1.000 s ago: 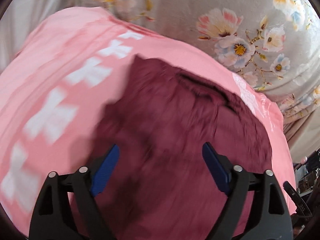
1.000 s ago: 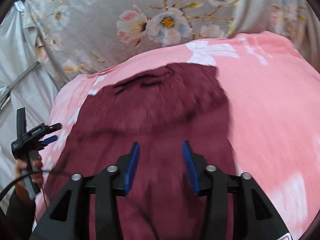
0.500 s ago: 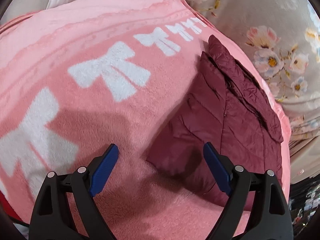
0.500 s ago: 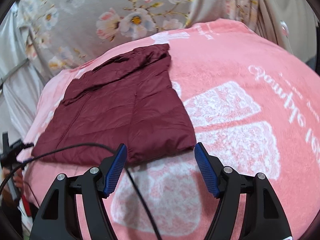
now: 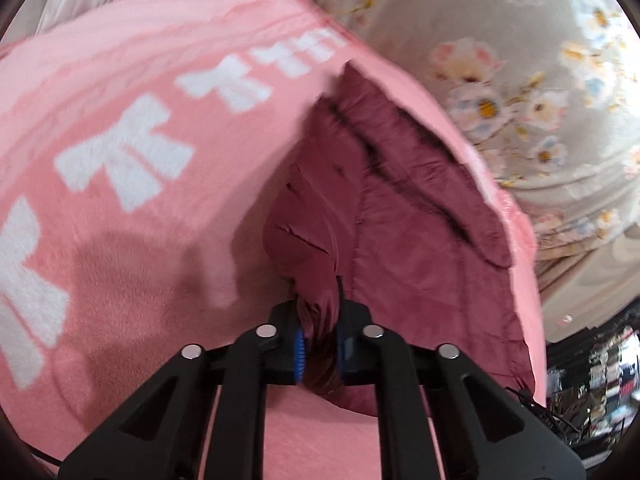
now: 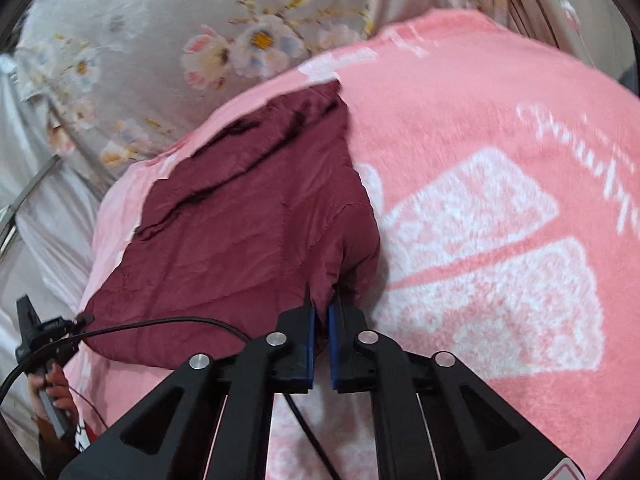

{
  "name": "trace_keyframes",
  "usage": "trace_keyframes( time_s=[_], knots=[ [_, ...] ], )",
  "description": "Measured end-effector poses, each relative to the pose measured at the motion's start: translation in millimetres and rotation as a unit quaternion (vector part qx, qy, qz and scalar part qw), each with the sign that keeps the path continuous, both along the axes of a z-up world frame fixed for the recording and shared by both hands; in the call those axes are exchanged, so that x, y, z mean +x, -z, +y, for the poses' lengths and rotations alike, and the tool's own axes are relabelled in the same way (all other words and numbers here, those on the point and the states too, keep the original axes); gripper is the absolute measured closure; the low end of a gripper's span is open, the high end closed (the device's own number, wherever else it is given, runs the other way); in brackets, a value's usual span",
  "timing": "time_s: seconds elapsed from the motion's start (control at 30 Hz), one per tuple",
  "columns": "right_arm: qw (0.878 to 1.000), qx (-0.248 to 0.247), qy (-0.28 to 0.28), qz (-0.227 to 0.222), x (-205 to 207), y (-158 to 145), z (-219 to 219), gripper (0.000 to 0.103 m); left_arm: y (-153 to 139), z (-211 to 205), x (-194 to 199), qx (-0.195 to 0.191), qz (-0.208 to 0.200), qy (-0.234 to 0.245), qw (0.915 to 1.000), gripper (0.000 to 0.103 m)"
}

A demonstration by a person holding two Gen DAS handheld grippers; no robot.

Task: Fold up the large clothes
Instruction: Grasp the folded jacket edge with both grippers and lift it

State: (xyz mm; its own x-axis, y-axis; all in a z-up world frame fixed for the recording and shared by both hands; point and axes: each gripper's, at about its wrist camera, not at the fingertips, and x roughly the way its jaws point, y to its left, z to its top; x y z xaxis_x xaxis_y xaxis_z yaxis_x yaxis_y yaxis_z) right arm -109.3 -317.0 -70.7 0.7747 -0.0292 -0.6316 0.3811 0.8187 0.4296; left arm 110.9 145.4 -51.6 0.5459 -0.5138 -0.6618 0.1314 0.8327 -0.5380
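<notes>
A maroon quilted jacket (image 5: 420, 216) lies partly folded on a pink blanket (image 5: 140, 240) with white bow prints. My left gripper (image 5: 320, 348) is shut on the jacket's near left corner, with bunched fabric between its blue pads. In the right wrist view the same jacket (image 6: 248, 220) lies on the pink blanket (image 6: 480, 120). My right gripper (image 6: 322, 332) is shut on the jacket's near right corner. Both corners are lifted slightly off the blanket.
A grey floral sheet (image 6: 180, 32) lies beyond the blanket's far edge. A black cable (image 6: 160, 324) runs across the jacket's near edge. A hand holding a gripper handle (image 6: 44, 344) shows at lower left. Cluttered shelves (image 5: 592, 360) show at right.
Both grippers were open above the jacket's near corners half a second ago. They have moved in and closed on the fabric, bunching it.
</notes>
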Motion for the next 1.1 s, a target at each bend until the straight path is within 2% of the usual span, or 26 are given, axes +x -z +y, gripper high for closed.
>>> trace_keyframes(
  time_s=[0.1,0.17,0.23,0.3,0.4,0.47,0.57,0.63,0.73,0.83,0.97,1.1],
  knots=[
    [0.997,-0.055,-0.045,-0.04,-25,-38,15,0.1,-35,4,-24,-0.016,-0.042,0.023,0.9987,0.098],
    [0.988,-0.105,-0.084,-0.073,-50,-66,27,0.1,-65,11,-48,-0.017,-0.08,0.04,0.9959,0.098],
    [0.974,-0.162,-0.123,-0.094,-85,-97,40,0.1,-97,26,-78,-0.02,-0.118,0.05,0.9916,0.098],
    [0.965,-0.196,-0.141,-0.108,-115,-123,48,0.1,-122,39,-100,-0.027,-0.143,0.055,0.9878,0.098],
    [0.96,-0.22,-0.126,-0.121,-140,-152,51,0.1,-153,49,-127,-0.023,-0.18,0.051,0.9821,0.098],
    [0.962,-0.207,-0.112,-0.138,-137,-160,42,0.1,-162,44,-127,-0.026,-0.189,0.052,0.9802,0.098],
    [0.97,-0.178,-0.084,-0.145,-105,-155,24,0.1,-161,24,-100,-0.017,-0.186,0.052,0.981,0.098],
    [0.974,-0.172,-0.06,-0.136,-75,-146,12,0.1,-156,9,-76,0.009,-0.189,0.038,0.9812,0.098],
    [0.982,-0.133,-0.034,-0.129,-30,-131,-9,0.1,-143,-24,-24,0.058,-0.183,0.005,0.9815,0.097],
    [0.983,-0.131,-0.036,-0.124,1,-119,-11,0.1,-128,-33,11,0.071,-0.161,-0.025,0.9841,0.098],
    [0.98,-0.145,-0.058,-0.126,-3,-117,4,0.1,-118,-21,16,0.062,-0.156,-0.028,0.9855,0.097],
    [0.98,-0.118,-0.084,-0.135,-20,-116,5,0.1,-106,-8,8,0.06,-0.156,-0.021,0.9857,0.097]
  ],
)
